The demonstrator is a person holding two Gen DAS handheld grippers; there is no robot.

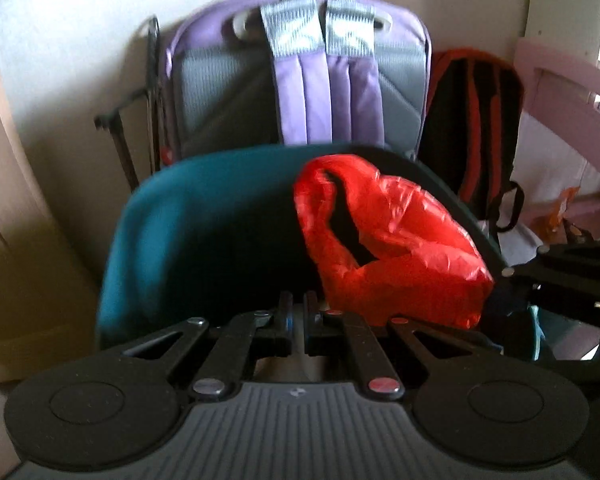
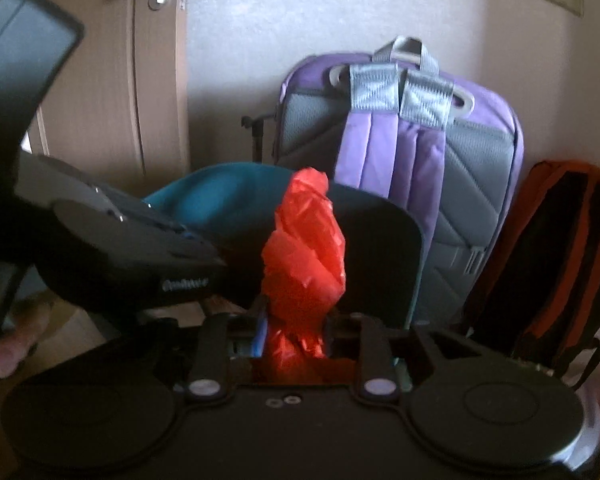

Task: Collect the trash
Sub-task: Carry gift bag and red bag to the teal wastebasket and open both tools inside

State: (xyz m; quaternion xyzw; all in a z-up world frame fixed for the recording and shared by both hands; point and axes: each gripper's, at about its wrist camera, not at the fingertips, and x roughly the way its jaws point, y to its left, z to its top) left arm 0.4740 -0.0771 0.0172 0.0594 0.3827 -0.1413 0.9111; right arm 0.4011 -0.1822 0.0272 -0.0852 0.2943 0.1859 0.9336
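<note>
In the right wrist view, the right gripper (image 2: 294, 334) fills the bottom of the frame, and a crumpled red plastic bag (image 2: 302, 248) stands up from between its fingers (image 2: 260, 320); the fingers are partly apart with the bag's twisted lower end between them, though whether they press on it cannot be told. In the left wrist view, the left gripper (image 1: 299, 320) sits at bottom centre with its fingers (image 1: 286, 312) drawn together, and nothing can be seen between them. Just beyond them, to the right, the red plastic bag (image 1: 388, 240) bulges with its mouth gaping darkly, and the right gripper (image 1: 572, 276) comes in from the right edge beside it. Behind the bag in both views rises a teal bin (image 1: 204, 232) with a dark interior. In the right wrist view the left gripper (image 2: 148, 252) reaches in from the left, and part of a hand (image 2: 16, 340) shows at lower left. Farther back, a purple backpack (image 2: 400, 152) leans against the pale wall (image 2: 300, 20), with a black-and-orange bag (image 2: 556, 256) to its right. A wooden door (image 2: 112, 80) with a metal handle stands at upper left.
</note>
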